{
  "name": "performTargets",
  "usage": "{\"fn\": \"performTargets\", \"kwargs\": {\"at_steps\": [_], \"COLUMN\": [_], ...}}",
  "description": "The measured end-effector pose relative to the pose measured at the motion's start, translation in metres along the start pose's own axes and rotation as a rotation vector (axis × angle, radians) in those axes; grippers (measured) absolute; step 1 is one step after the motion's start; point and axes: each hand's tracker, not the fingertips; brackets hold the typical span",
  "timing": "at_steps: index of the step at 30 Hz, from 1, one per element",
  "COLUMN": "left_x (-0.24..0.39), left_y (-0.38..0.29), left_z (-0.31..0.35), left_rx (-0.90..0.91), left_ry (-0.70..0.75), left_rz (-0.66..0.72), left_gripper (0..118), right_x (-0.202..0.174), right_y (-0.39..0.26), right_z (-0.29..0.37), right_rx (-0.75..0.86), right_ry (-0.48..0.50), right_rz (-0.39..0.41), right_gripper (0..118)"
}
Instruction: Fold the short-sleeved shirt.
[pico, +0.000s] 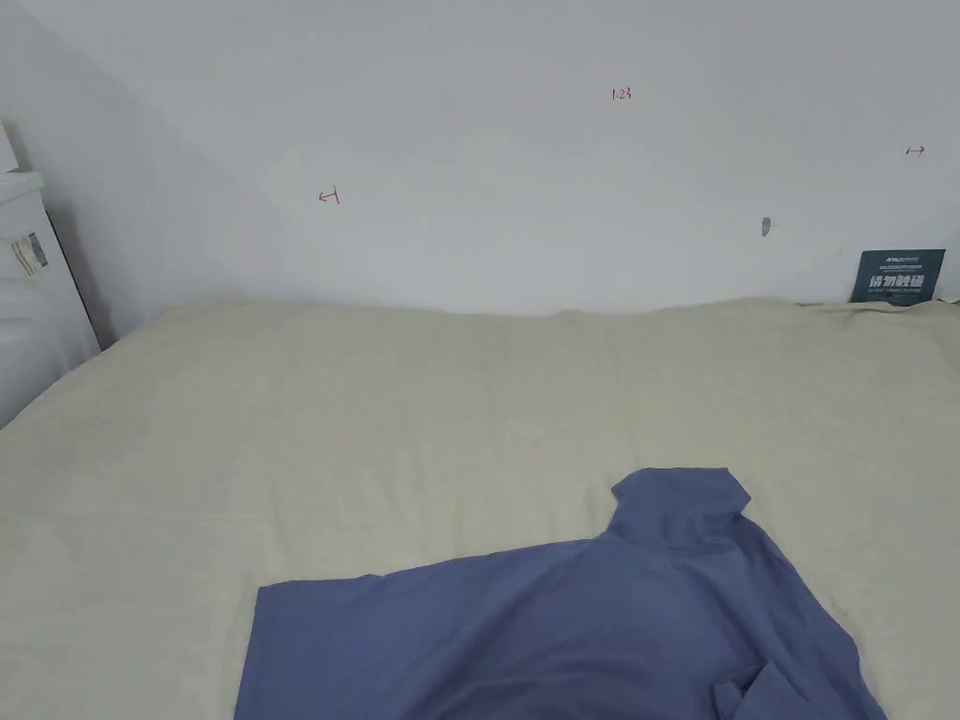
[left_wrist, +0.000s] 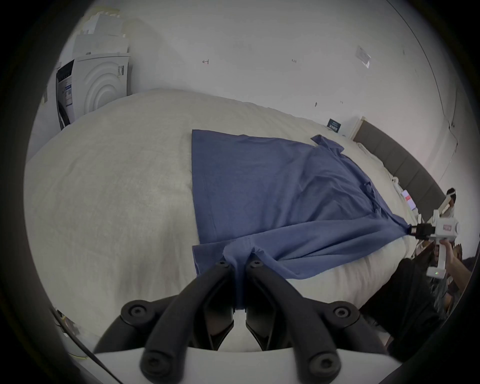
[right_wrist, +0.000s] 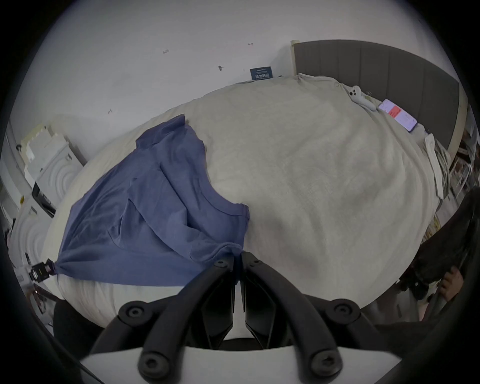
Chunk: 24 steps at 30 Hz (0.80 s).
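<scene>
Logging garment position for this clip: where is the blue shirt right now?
The blue shirt lies on the cream bed cover at the near edge in the head view, collar toward the wall, stretched between the left gripper and right gripper.

The white wall bears a red handwritten "1.23"; the dark sign's print is illegible.

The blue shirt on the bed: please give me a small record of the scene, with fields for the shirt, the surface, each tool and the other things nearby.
shirt: blue short-sleeved shirt, partly spread, wrinkled near the collar, near edge pulled taut
surface: bed with beige cover
left tool: shut on one corner of the near edge
right tool: shut on the other corner
nearby: phone and white controller by the grey headboard; white appliance beside the bed
fold progress: not yet folded
</scene>
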Motion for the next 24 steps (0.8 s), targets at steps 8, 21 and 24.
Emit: {"fn": "performTargets", "kwargs": {"at_steps": [8, 21, 24], "left_x": [-0.005, 0.060, 0.075], "left_y": [0.009, 0.095, 0.095], "left_z": [0.038, 0.177, 0.178], "left_rx": [0.068, 0.565, 0.603], "left_ry": [0.150, 0.195, 0.222], "left_rz": [-0.003, -0.092, -0.109], "left_gripper": [76, 96, 87], "right_x": [0.003, -0.080, -0.100], "right_y": [0.014, 0.087, 0.086], "right_z": [0.033, 0.132, 0.131], "right_rx": [0.151, 0.524, 0.539], "right_ry": [-0.097, 0.139, 0.128], "right_rz": [0.171, 0.173, 0.239], "right_gripper": [76, 76, 76]}}
